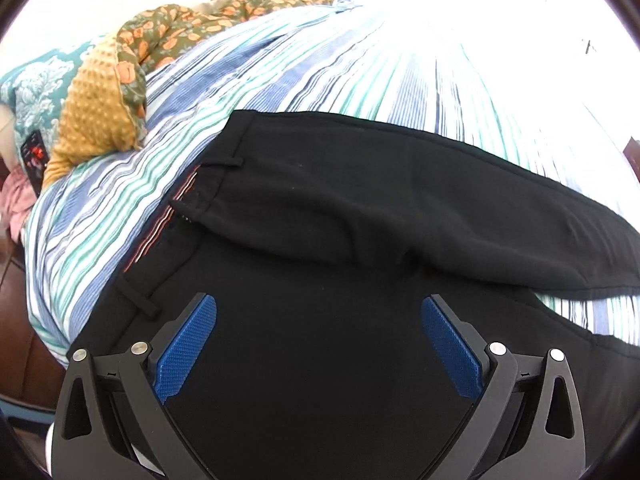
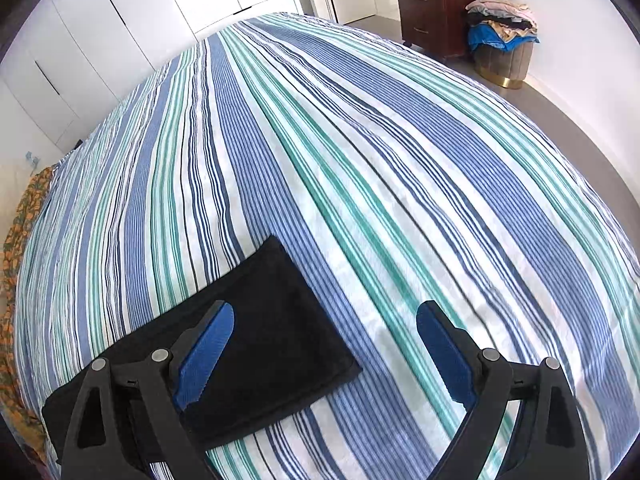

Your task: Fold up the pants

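Black pants [image 1: 340, 220] lie on the striped bedspread [image 1: 248, 68], waistband with belt loops to the left, one leg folded over and running off to the right. My left gripper [image 1: 319, 312] hangs open over the seat area, nothing between its blue pads [image 1: 186, 346]. In the right wrist view the leg ends of the pants [image 2: 276, 332] lie flat on the bedspread [image 2: 360, 160]. My right gripper [image 2: 325, 320] is open above the hem's right corner, left finger over the black cloth, right finger over the stripes.
A floral and mustard blanket [image 1: 104, 100] and a teal patterned pillow [image 1: 32, 88] lie at the head of the bed. Across the room stand white wardrobe doors [image 2: 120, 20], a dark wooden dresser [image 2: 436, 12] and a stool piled with clothes [image 2: 502, 40].
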